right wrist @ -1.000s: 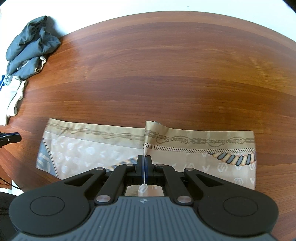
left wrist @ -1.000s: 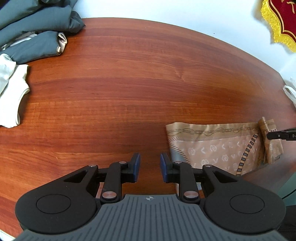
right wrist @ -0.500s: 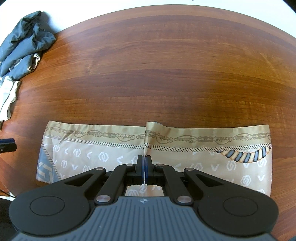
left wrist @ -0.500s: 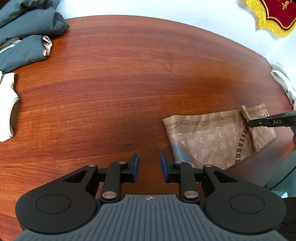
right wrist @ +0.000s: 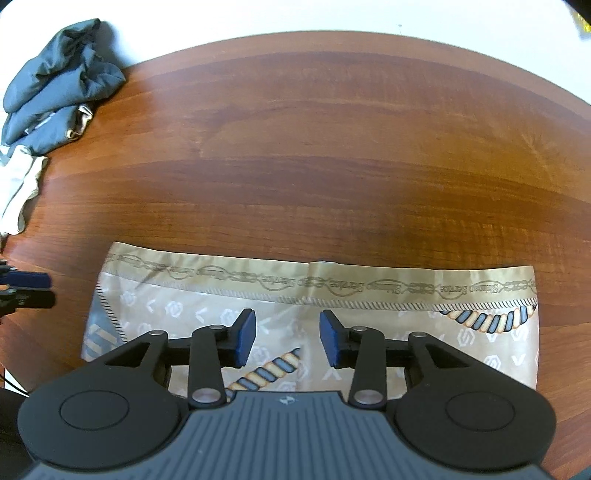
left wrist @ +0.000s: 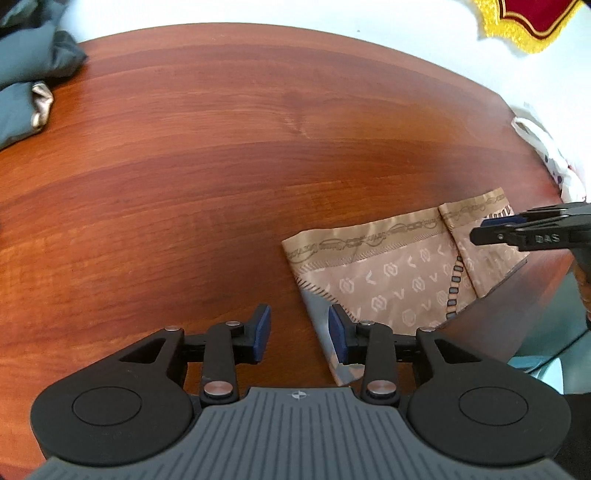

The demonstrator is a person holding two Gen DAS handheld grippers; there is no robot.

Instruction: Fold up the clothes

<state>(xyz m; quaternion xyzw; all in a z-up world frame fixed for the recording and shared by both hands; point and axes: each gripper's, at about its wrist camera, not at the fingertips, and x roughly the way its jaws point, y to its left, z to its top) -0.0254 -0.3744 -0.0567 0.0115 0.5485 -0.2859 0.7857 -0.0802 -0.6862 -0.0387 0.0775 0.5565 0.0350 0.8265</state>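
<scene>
A beige patterned scarf (right wrist: 369,295) lies folded in a long flat band near the table's front edge, with a rope print at its right end. My right gripper (right wrist: 286,334) hovers over the band's middle. Its jaws are opening and nothing is pinched between the blue pads. In the left wrist view the scarf (left wrist: 388,280) sits to the right, and my right gripper (left wrist: 487,229) reaches in over its far end. My left gripper (left wrist: 299,332) is also opening, above bare wood at the scarf's left corner, and holds nothing. Its fingertips (right wrist: 29,291) show at the left edge of the right wrist view.
The round wooden table (right wrist: 332,129) carries a crumpled grey garment (right wrist: 62,85) and a white garment (right wrist: 18,188) at its far left. A white plastic bag (left wrist: 546,147) lies at the right rim. A red and gold pennant (left wrist: 535,22) hangs on the wall.
My right gripper has let go of the scarf fold and opened, and the fold now lies flat. My left gripper has opened wider, with the scarf's corner nearer its right finger.
</scene>
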